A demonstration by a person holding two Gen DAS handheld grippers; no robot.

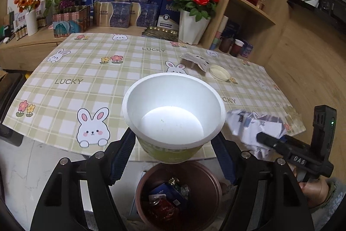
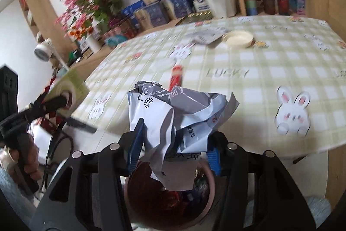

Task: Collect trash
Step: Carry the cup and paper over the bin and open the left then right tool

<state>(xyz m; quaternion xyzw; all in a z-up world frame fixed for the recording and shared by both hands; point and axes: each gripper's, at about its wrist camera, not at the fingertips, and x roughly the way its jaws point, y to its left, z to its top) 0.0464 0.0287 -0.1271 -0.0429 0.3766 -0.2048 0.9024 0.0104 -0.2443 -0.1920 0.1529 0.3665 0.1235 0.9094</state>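
Claw on the left hand point(image 1: 175, 144) grips a white foam bowl point(image 1: 173, 114) across its green-printed sides, one pad on each flank, holding it upright just off the near edge of the worktop point(image 1: 97, 70) and above a brown bin point(image 1: 179, 196) on the floor. I'd judge the bowl very light, empty and easily crushed, so a gentle squeeze low on its walls suits it. Farther back on the right lie a torn wrapper point(image 1: 195, 58) and a round lid point(image 1: 219, 72), both thin and flat, awkward to pinch.

From the right wrist, the right claw point(image 2: 174, 144) is closed on a crumpled paper wad point(image 2: 173, 114), held over the bin point(image 2: 168, 205), whose mouth sits directly beneath. Soft and springy, it needs a bite through its bulk. Mid-worktop point(image 2: 270, 88) lies a small red packet point(image 2: 176, 77), too blurred to identify.
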